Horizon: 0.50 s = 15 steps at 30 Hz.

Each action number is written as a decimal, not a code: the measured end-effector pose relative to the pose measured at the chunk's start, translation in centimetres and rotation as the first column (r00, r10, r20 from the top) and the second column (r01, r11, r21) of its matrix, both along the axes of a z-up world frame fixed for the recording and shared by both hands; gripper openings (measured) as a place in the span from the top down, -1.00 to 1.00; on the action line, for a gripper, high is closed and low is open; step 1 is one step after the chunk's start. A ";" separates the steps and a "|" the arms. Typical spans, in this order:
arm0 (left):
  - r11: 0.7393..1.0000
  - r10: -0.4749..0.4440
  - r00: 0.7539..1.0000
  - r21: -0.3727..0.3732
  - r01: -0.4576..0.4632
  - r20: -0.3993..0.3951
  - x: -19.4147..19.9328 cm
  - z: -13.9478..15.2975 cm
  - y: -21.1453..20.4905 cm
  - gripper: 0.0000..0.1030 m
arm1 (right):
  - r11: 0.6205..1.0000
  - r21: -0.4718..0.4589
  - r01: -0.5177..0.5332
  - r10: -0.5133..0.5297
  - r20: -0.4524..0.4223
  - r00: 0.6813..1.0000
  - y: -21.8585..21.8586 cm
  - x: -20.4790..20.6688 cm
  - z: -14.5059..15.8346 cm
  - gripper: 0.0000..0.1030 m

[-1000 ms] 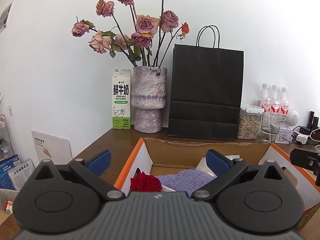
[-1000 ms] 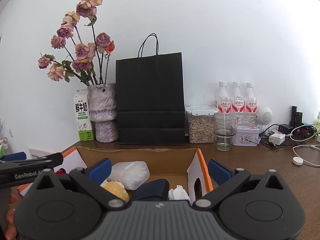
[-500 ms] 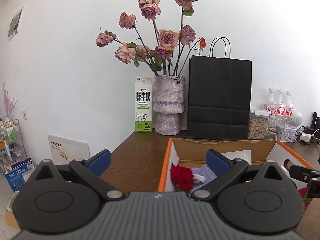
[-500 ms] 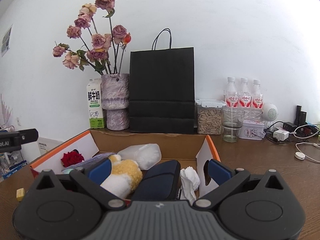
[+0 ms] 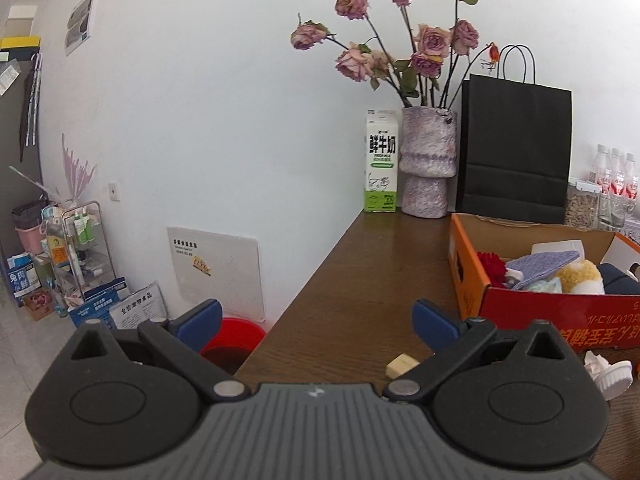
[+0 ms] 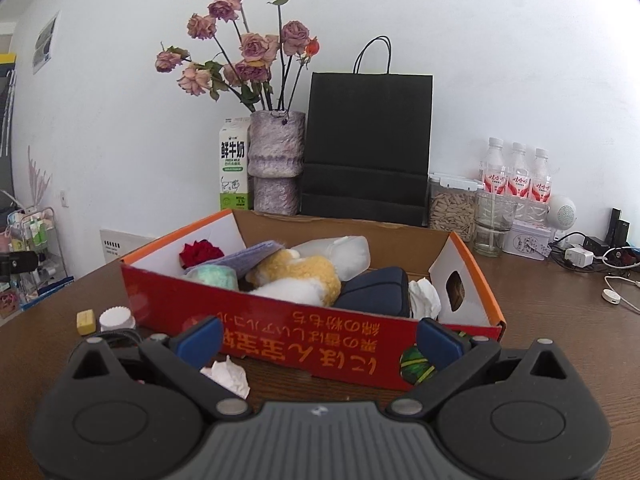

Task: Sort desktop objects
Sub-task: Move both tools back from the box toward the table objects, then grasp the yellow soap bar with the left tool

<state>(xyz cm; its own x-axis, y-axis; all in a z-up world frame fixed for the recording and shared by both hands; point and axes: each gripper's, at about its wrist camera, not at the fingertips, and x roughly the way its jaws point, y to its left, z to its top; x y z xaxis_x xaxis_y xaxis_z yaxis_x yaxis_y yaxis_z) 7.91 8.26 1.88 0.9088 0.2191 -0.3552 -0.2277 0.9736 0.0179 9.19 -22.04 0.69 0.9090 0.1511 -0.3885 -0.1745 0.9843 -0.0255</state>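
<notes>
The right wrist view is looking over the right gripper [image 6: 318, 338] at a red box [image 6: 320, 332] sitting on a brown table [image 6: 560, 320]. The gripper's blue fingers [image 6: 200, 338] are standing wide apart and are holding nothing. The box is sitting just past the fingertips, right in front.

Inside the box, a red rose [image 6: 200, 252] is lying at the left end. A purple cloth [image 6: 248, 254] is lying next to it. A yellow and white plush toy [image 6: 304, 276] is sitting in the middle, with a clear bag [image 6: 340, 252] behind it. A dark blue pouch [image 6: 376, 292] and a white tissue [image 6: 424, 298] are lying toward the right end.

On the table, outside the box, a crumpled paper [image 6: 228, 374] is lying between the gripper's fingers, nearer the left one. A green ball [image 6: 416, 364] is peeking out beside the right finger, close to the box's front wall. A white cap [image 6: 116, 318] and a small yellow block [image 6: 85, 321] are sitting off to the left, near the box's left corner.

In the left wrist view, the left gripper [image 5: 318, 322] is also spread open and empty. It is hanging over the left edge of the table [image 5: 360, 280]. The box [image 5: 560, 320] is off to its right. The yellow block [image 5: 402, 365] is lying just by its right finger, and the white cap [image 5: 612, 380] is farther right.
</notes>
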 end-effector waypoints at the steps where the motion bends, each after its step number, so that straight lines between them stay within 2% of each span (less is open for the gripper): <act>1: 1.000 0.004 1.000 -0.007 -0.005 -0.012 -0.2 -0.2 0.6 -1.00 | 1.000 -0.006 -0.003 0.003 -0.010 1.000 0.1 -0.3 -0.2 -1.00; 6: 0.999 0.009 0.998 -0.049 -0.012 -0.062 -0.6 -1.2 2.7 -1.00 | 0.999 -0.032 -0.004 0.002 -0.069 0.998 0.4 -1.1 -1.2 -1.00; 10: 0.995 -0.050 0.993 -0.094 0.039 -0.109 0.2 -2.0 2.9 -1.00 | 0.999 -0.044 0.004 -0.008 -0.093 0.996 0.4 -1.3 -1.8 -1.00; 13: 0.990 -0.121 0.983 -0.084 0.110 -0.138 1.3 -2.6 1.5 -1.00 | 0.999 -0.054 0.009 -0.014 -0.106 0.994 0.4 -1.2 -2.2 -1.00; 15: 0.986 -0.166 0.973 -0.051 0.160 -0.160 2.2 -3.0 0.1 -1.00 | 0.998 -0.057 0.014 -0.020 -0.110 0.994 0.4 -1.1 -2.4 -1.00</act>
